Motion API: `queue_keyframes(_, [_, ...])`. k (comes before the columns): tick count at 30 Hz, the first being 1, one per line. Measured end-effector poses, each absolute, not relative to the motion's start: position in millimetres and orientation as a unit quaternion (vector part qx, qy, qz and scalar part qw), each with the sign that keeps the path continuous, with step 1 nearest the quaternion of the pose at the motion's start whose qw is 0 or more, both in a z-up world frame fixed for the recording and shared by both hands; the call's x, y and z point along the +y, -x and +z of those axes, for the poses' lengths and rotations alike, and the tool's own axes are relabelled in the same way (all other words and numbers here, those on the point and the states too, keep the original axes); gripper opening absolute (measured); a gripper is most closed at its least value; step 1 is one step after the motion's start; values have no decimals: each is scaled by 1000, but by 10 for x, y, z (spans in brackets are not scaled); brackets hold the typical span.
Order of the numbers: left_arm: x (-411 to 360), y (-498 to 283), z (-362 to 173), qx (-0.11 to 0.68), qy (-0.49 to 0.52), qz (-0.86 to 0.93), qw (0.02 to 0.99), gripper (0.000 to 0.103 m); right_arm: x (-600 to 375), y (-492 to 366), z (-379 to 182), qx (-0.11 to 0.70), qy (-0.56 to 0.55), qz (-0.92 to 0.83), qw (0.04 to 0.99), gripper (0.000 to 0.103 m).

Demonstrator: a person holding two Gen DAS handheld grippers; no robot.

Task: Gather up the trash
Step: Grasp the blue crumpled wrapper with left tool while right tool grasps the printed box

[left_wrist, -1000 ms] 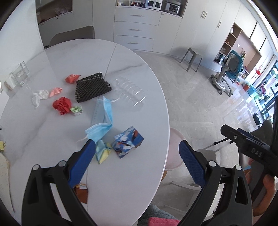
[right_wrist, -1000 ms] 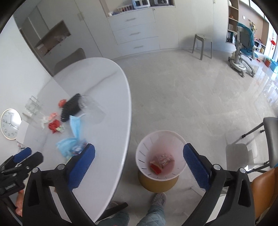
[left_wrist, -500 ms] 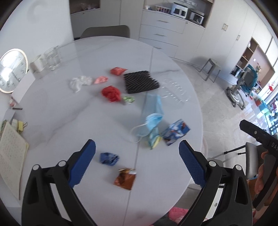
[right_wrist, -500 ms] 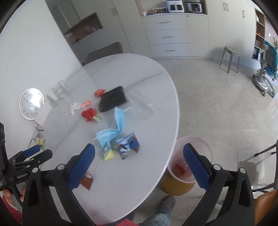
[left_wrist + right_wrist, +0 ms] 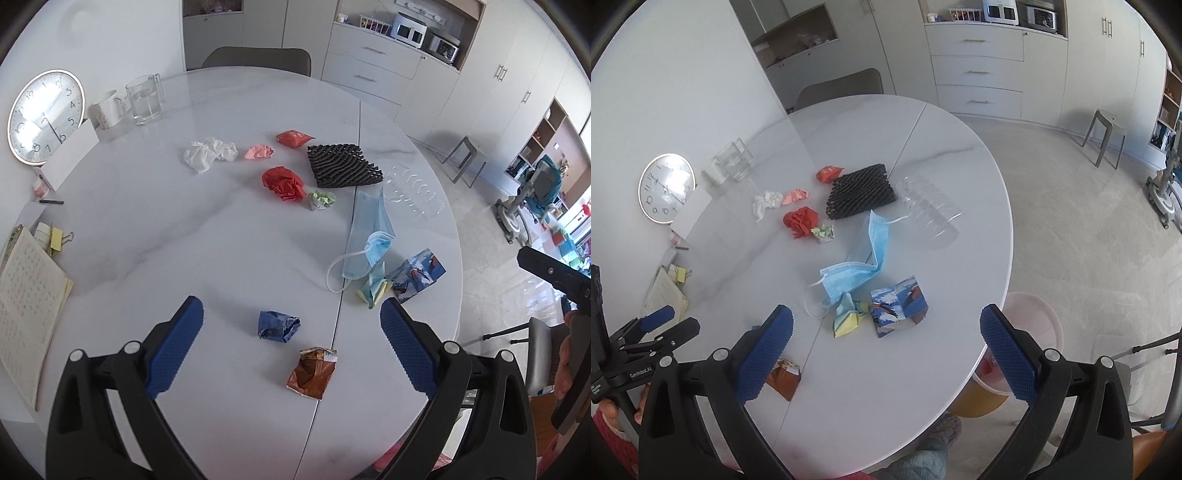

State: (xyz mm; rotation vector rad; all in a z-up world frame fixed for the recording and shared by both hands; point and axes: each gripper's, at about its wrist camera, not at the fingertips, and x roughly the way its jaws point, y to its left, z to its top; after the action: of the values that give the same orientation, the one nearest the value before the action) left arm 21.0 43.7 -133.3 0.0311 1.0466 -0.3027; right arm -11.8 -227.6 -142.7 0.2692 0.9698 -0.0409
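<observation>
Hovering with jaws spread and empty, the left gripper (image 5: 291, 328) should drop squarely over the blue wrapper (image 5: 277, 326) nearest it, the right gripper (image 5: 886, 332) likewise apart, face mask (image 5: 369, 243) farther, bin (image 5: 1038, 314) beside the table (image 5: 849, 406).

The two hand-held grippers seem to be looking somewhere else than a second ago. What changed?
Both swung left, back over the table. The right hand-held gripper left the pink bin, now only peeking past the table edge. The left hand-held gripper turned from the table's edge to face the blue crumpled wrapper and brown packet. Nothing was grabbed or dropped; both stay open and empty, and the trash has not moved.
</observation>
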Motion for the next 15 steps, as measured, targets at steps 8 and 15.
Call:
queue_keyframes(8, [362, -256, -1948, 533, -43, -164, 829, 92, -2178, 49, -2010, 498, -125, -2, 858, 101])
queue_keyframes(15, [429, -441, -2510, 577, -31, -148, 803, 85, -2097, -30, -2433, 528, -118, -4, 841, 101])
